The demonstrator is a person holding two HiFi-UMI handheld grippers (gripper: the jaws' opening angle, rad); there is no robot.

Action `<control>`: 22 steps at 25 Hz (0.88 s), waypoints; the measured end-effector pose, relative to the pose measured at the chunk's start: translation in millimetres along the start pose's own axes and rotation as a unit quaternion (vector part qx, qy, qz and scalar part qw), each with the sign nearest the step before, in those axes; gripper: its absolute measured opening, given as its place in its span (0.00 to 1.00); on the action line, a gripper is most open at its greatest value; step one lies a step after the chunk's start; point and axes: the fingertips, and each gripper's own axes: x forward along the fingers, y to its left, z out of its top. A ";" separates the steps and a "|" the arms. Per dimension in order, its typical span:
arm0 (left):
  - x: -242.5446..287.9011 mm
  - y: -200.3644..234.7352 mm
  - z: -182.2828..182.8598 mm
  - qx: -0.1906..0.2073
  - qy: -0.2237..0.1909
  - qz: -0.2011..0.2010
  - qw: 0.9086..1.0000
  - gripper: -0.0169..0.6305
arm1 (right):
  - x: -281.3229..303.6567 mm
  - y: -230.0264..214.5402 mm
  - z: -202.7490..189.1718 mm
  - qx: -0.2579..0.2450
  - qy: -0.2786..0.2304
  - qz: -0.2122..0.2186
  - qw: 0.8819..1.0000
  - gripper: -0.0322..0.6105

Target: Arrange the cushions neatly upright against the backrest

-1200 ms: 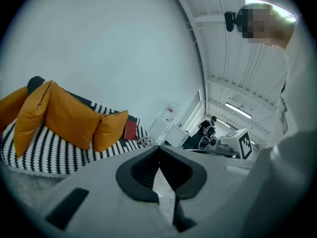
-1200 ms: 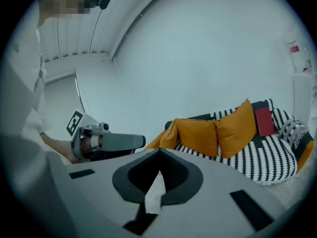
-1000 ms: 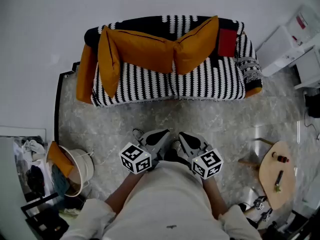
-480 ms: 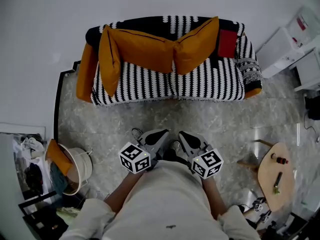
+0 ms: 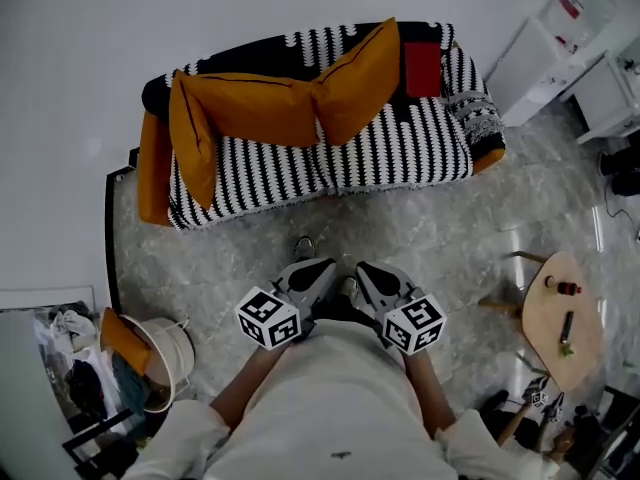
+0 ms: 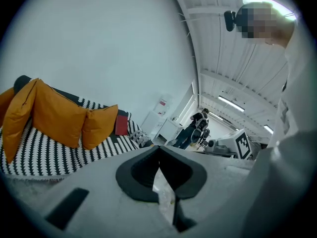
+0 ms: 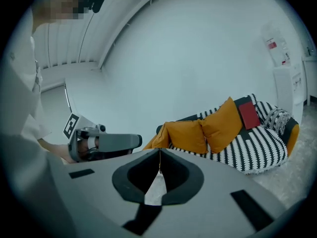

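near me, both tools sit tucked just in front of my body. the left gripper (image 5: 318,271) has its jaws pressed together with nothing between them, and the right gripper (image 5: 368,271) is the same, closed and empty. they sit just beside each other, well apart from the sofa (image 5: 400,148), with a stretch of bare floor (image 5: 420,233) between.

on the sofa, three orange cushions crowd its left half. the left cushion (image 5: 190,148) stands on edge by the armrest, turned across the seat rather than flat to the backrest (image 5: 300,43). the middle cushion (image 5: 255,108) leans on the backrest, touching the right cushion (image 5: 355,80), which is propped there too but cocked with a corner up. i'd judge the job partly done at best: two are against the back, none squared up, and the left one still needs turning. i have hold of nothing yet.

against the earlier frame, the sofa sits higher, further left and more slanted in my head view, so my view has swung. the cushions lie just as they did, and both grippers stay shut by my body.
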 end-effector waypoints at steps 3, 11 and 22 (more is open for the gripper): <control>13.4 -0.7 0.6 0.001 0.017 -0.018 1.000 0.05 | -2.7 -7.0 1.1 0.015 -0.007 -0.011 1.000 0.06; 85.1 14.5 9.4 -0.011 0.054 -0.076 0.996 0.05 | -5.5 -64.5 9.1 0.036 -0.004 -0.070 0.997 0.06; 182.4 76.7 124.9 -0.007 0.032 -0.132 0.991 0.05 | 61.5 -161.3 118.0 0.036 -0.014 -0.115 0.993 0.06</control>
